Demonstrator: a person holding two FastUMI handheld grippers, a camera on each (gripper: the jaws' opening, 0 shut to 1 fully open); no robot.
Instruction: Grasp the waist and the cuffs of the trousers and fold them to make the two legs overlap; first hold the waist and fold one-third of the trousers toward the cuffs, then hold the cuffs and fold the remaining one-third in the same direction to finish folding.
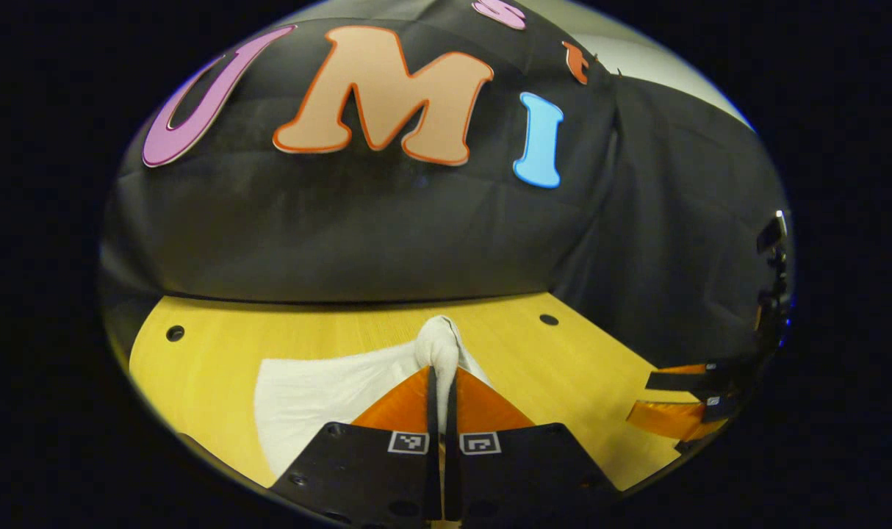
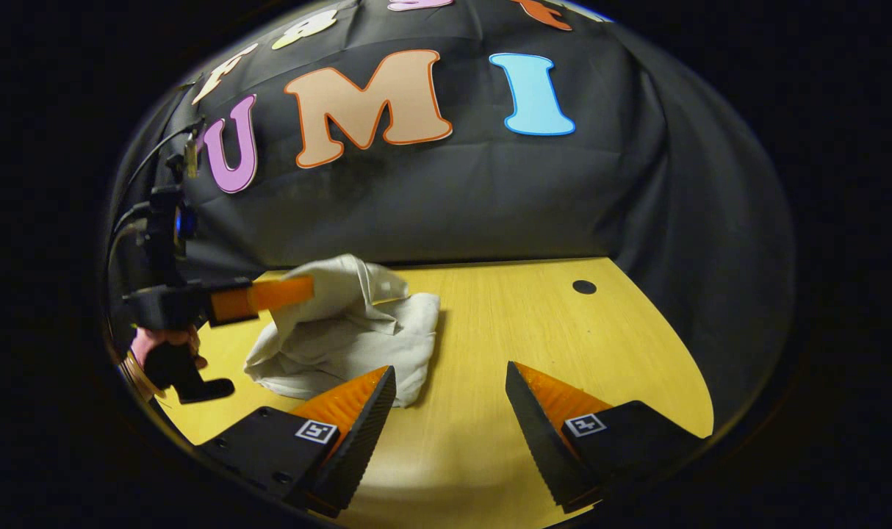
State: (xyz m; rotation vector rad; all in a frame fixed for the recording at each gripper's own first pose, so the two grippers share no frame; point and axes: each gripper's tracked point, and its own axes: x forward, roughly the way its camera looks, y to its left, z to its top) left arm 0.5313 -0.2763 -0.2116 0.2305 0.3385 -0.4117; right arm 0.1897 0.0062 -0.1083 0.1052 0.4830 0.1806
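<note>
White trousers (image 2: pixel 347 334) lie bunched on the yellow table (image 2: pixel 534 323), left of centre in the right gripper view. My left gripper (image 1: pixel 443 371) is shut on a raised fold of the white trousers (image 1: pixel 321 393), lifting it off the table. In the right gripper view that left gripper (image 2: pixel 299 292) reaches in from the left, held by a hand (image 2: pixel 163 342), with cloth draped over its tip. My right gripper (image 2: pixel 450 378) stands open above the table, just right of the cloth's near corner, with nothing between its fingers. In the left gripper view the right gripper (image 1: pixel 641 397) shows at the right edge.
The booth's black cloth wall (image 2: pixel 453 198) hangs close behind the table's far edge. Small dark holes (image 2: pixel 584 286) mark the tabletop. Bare wood stretches to the right of the trousers. Cables (image 2: pixel 141 176) run up from the left gripper's body.
</note>
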